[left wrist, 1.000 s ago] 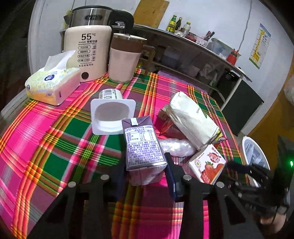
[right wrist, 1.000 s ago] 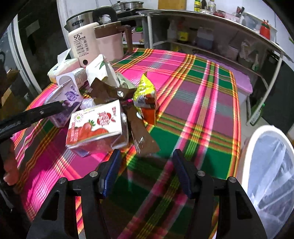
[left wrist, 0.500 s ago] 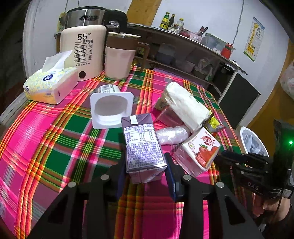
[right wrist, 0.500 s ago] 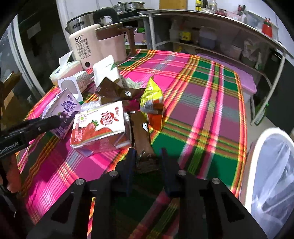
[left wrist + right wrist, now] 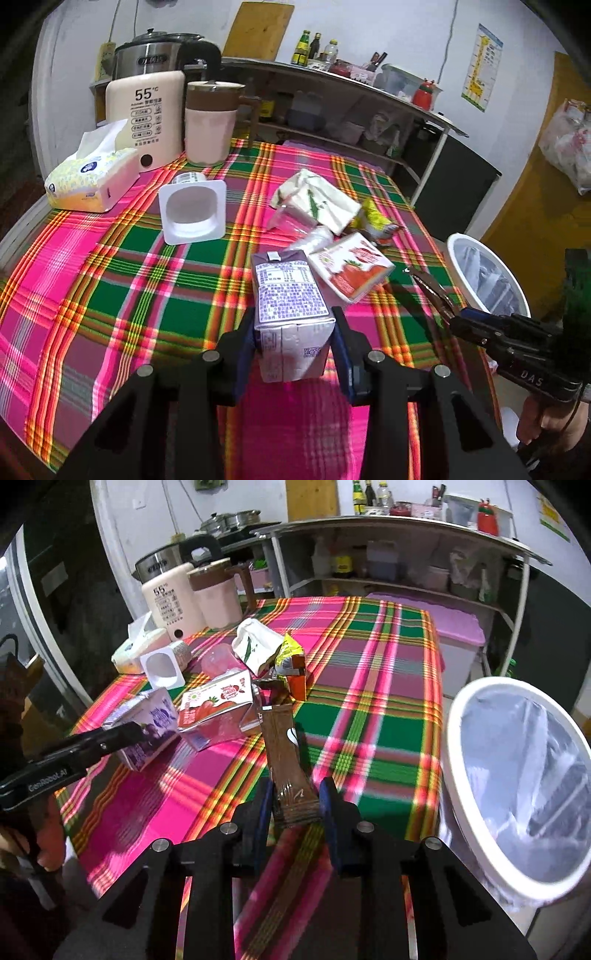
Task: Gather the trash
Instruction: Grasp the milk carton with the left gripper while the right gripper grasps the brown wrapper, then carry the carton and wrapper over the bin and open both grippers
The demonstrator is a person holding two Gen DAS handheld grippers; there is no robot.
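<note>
My left gripper (image 5: 294, 343) is shut on a purple drink carton (image 5: 288, 299), held just above the plaid tablecloth (image 5: 110, 280). My right gripper (image 5: 295, 805) is shut on the near end of a long brown wrapper (image 5: 286, 753), lifted off the cloth. The left gripper with its purple carton (image 5: 147, 731) shows at the left of the right wrist view. A strawberry carton (image 5: 351, 267), a white-green pack (image 5: 317, 201), a yellow snack bag (image 5: 290, 653), clear plastic (image 5: 314, 238) and a white yogurt cup (image 5: 192, 210) lie on the table. The white bin (image 5: 517, 775), lined with a bag, stands right of the table.
A tissue pack (image 5: 92, 177), a cream water heater (image 5: 146, 118), a pink jug (image 5: 210, 122) and a steel kettle (image 5: 159, 59) stand at the table's far left. Shelves (image 5: 388, 554) with bottles and boxes run along the back wall. A purple-lidded box (image 5: 458, 627) sits behind the table.
The right gripper closed on the brown wrapper and lifted it toward me. The left gripper, still holding the purple carton, has drawn back from the pile toward the right.
</note>
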